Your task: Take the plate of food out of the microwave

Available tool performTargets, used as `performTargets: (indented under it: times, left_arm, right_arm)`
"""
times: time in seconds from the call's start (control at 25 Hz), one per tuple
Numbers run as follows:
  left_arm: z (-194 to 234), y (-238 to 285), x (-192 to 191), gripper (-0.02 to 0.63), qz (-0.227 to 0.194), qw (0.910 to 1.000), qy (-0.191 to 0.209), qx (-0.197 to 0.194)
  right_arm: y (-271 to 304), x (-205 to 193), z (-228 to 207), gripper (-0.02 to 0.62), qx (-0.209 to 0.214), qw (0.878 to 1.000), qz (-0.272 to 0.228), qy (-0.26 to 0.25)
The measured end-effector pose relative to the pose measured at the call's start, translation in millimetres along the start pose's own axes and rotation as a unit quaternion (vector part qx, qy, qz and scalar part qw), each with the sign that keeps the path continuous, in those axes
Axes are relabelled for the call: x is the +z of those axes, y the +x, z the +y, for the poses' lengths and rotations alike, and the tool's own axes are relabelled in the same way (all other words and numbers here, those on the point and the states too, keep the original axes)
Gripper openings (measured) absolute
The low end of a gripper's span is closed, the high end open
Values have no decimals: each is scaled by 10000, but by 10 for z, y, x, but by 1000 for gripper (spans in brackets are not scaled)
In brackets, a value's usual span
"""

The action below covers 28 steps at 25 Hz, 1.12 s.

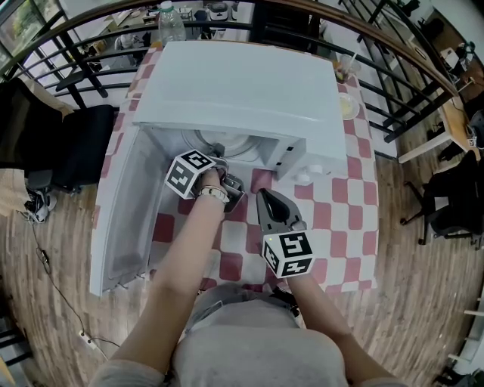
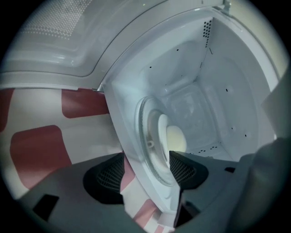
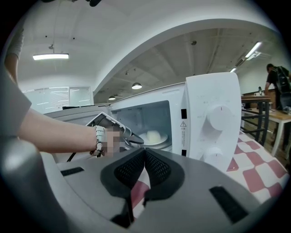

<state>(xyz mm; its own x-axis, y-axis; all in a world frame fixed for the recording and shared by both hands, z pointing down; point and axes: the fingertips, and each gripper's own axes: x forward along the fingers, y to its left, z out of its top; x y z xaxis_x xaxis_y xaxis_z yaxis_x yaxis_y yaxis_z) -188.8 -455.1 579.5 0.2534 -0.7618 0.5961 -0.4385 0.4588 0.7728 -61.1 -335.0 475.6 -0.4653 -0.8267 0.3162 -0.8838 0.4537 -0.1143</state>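
Note:
The white microwave stands on a checked table with its door swung open to the left. Inside, on the glass turntable, sits a white plate with a pale mound of food. My left gripper is at the cavity mouth, rolled on its side. It stands open, and the microwave's front sill and the turntable edge show between its jaws, untouched. The plate also shows in the right gripper view. My right gripper hangs back in front of the control panel, shut on nothing.
A red-and-white checked cloth covers the table. A water bottle stands behind the microwave, and a small dish lies to its right. A dark railing rings the table. A black seat is at left. A person stands far off.

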Motion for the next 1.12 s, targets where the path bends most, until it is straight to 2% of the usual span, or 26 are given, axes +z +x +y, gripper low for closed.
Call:
performTargets:
  times: [0.12,0.36,0.68,0.88,1.12]
  left_arm:
    - [12,61,63,322,-92,9998,-190,-46]
    - [54,199,94,345,-75,9988,-470,134]
    - [75,248,86,347,-46,9986,-499,138]
    - [98,218,49,340,78,9986,-521,92]
    - [96,150,6,290,130,9977,-658,-76]
  right_arm:
    - [6,-29,4,26,2,10000,27,6]
    - [3,-74,-3,26,-23,9999,106,26]
    - [-14,-99,-71,26,-155,9998,72,68]
    - [-55,-113,-73,26,-175,9998,44,61]
    - [-101,-123,-30,26,-150,9999,43,21]
